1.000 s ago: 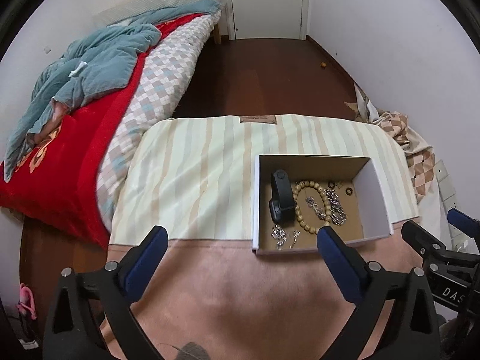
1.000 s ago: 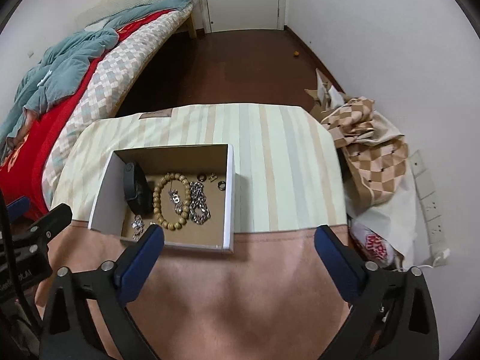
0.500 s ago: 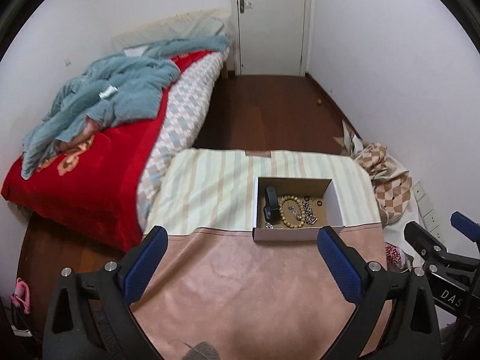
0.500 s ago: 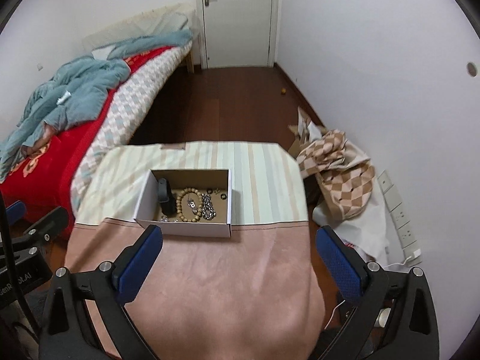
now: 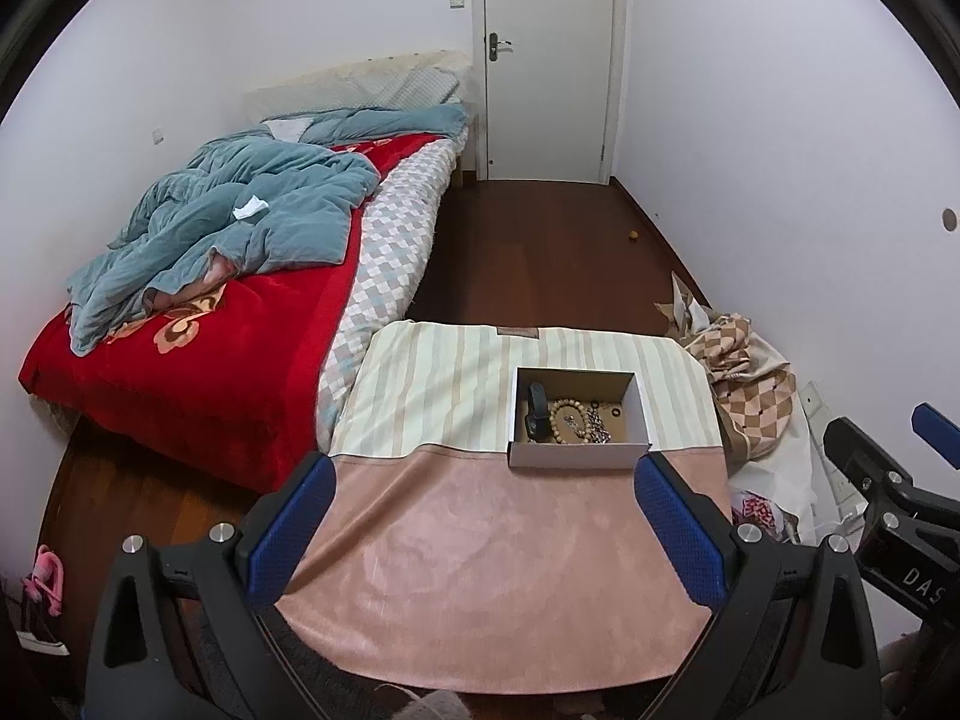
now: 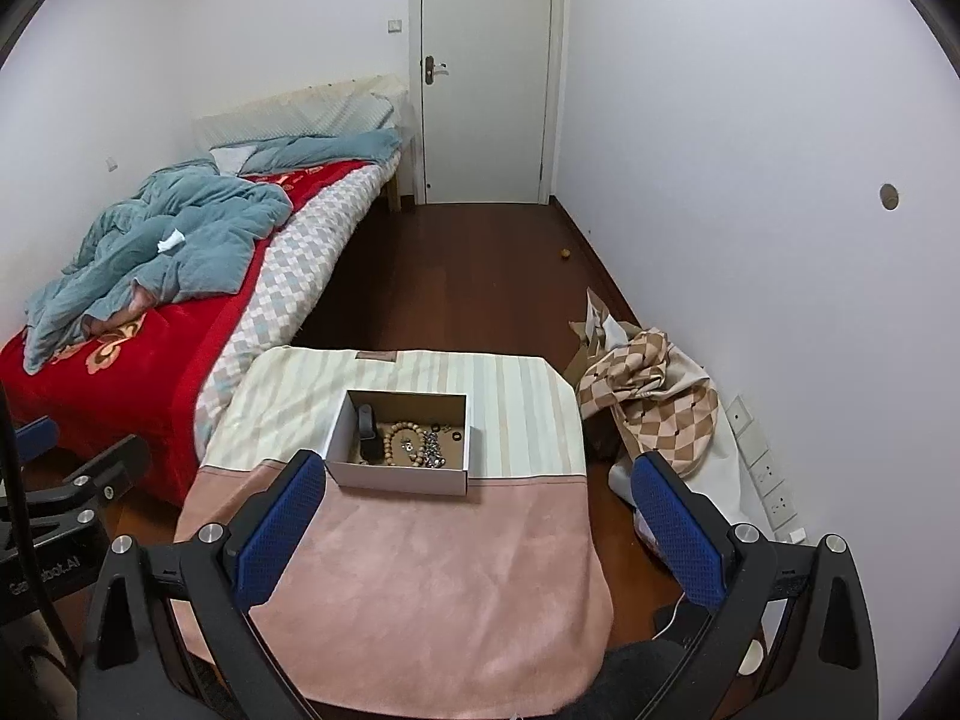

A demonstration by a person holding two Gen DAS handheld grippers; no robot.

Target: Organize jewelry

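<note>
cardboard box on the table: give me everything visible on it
The box is a shallow, open-topped rectangular carton, white outside and brown cardboard inside, no lid in view. It sits flat on the striped part of the table cloth, its near wall at the seam with the pink part. Inside lie a black watch-like item at left, a wooden bead bracelet, silvery chain pieces and small dark rings. Neither gripper touches it.

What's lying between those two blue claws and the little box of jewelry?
Nothing but bare pink cloth. Both views show the box further along the table, with the left gripper and right gripper open.
</note>
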